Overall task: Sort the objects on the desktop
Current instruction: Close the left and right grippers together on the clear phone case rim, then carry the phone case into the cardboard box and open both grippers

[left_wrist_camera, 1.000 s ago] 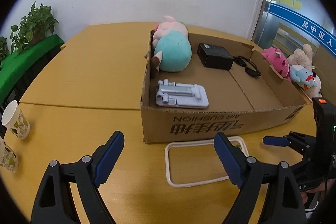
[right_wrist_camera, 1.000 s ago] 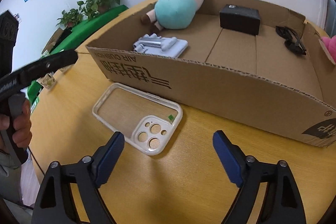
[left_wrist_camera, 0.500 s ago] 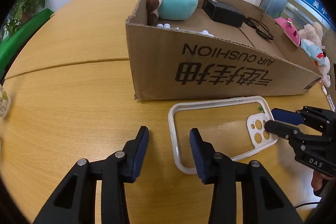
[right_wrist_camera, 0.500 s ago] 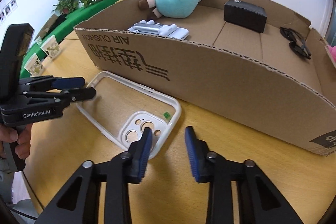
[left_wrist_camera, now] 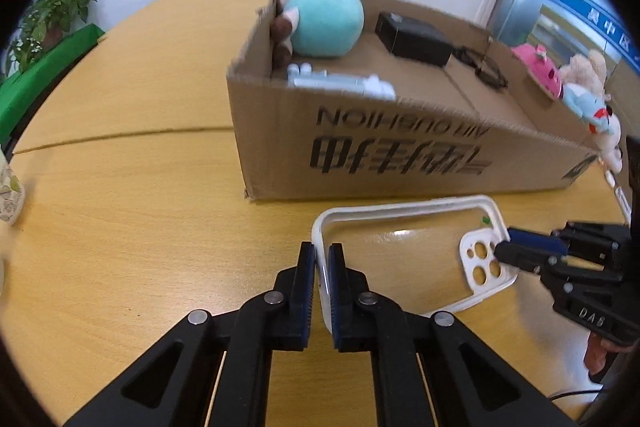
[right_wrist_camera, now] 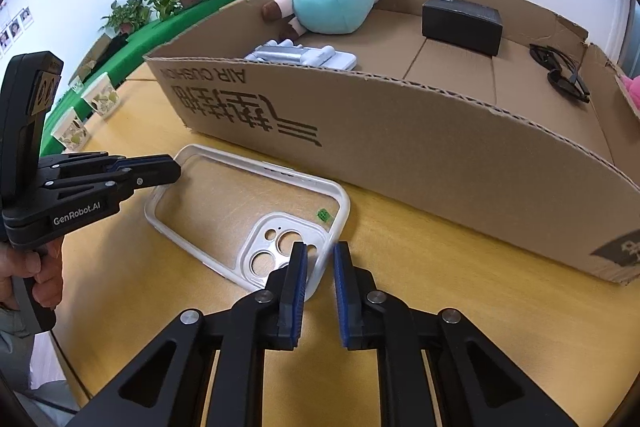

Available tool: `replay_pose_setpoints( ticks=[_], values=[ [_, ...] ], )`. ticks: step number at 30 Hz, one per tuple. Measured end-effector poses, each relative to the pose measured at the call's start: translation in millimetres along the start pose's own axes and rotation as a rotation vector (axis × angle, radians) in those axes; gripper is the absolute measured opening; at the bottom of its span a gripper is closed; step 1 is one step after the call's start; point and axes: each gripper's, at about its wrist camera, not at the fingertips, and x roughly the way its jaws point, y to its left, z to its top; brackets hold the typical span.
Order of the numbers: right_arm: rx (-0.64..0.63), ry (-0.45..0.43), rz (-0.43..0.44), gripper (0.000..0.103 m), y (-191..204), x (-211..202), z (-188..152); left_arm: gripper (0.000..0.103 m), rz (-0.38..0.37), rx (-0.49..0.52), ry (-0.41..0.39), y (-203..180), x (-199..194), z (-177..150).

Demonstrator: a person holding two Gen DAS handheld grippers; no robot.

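A clear white-rimmed phone case (right_wrist_camera: 248, 211) lies flat on the wooden counter (left_wrist_camera: 120, 219), just before a cardboard box (right_wrist_camera: 400, 143). The left hand-held gripper (left_wrist_camera: 322, 267) pinches one end's rim; the right hand-held gripper (right_wrist_camera: 320, 267) has closed narrowly over the camera-end rim.

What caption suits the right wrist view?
Both grippers pinch a clear phone case beside the cardboard box.
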Motion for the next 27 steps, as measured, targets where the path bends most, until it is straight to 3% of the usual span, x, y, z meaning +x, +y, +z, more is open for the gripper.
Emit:
replay_pose_setpoints(
  ticks=[4,9,16,19,22,27],
  values=[
    [0.000,-0.066,0.001,0.012,4,-27,-2,0.006,-0.012,0.012,-0.118,-13,-43,16],
    [0.012,-0.212,-0.009,0.012,-2,-77,21,0.006,-0.022,0.079,-0.302,-36,-93,57],
    [-0.040,-0.447,-0.138,0.011,-22,-155,76,0.006,-0.068,0.176,-0.510,-75,-121,132],
    [-0.061,-0.518,-0.206,0.011,-35,-182,102,0.006,-0.117,0.175,-0.525,-85,-115,165],
    [-0.059,-0.534,-0.236,0.011,-54,-195,129,0.006,-0.133,0.181,-0.528,-95,-104,194],
    [-0.053,-0.462,-0.257,0.011,-94,-175,172,0.006,-0.146,0.154,-0.446,-100,-67,222]
  ],
)
